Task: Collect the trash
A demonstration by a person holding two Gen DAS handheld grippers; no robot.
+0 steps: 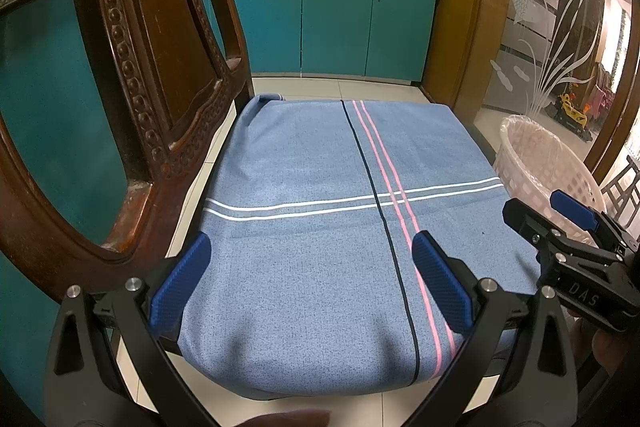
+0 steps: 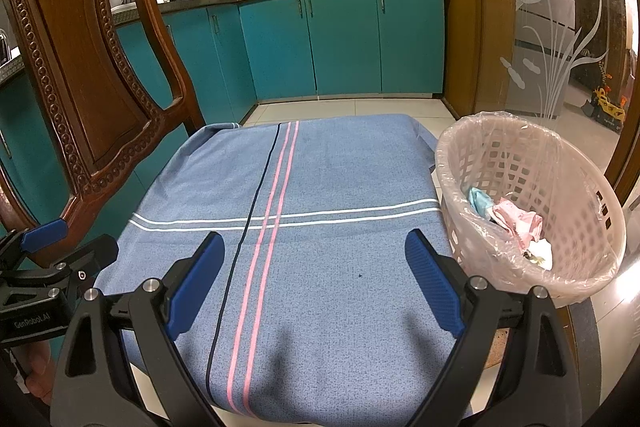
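Note:
A pale pink lattice waste basket [image 2: 576, 223] with a clear plastic liner stands on the floor to the right of a chair seat; the left wrist view shows the basket [image 1: 532, 163] at its right edge. Crumpled trash [image 2: 516, 223] in pink, light blue and white lies inside it. My left gripper [image 1: 310, 247] hovers open over the near part of the blue cloth [image 1: 320, 187], nothing between its blue pads. My right gripper [image 2: 314, 247] also stands open and empty over the cloth [image 2: 320, 187], left of the basket. No loose trash shows on the cloth.
A carved dark wooden chair back [image 2: 80, 67] rises at the left. Teal kitchen cabinets [image 2: 340, 43] with pots on the counter line the far wall. A frosted glass door [image 2: 540, 27] in a wooden frame stands behind the basket. White floor tiles [image 2: 340, 109] lie beyond the seat.

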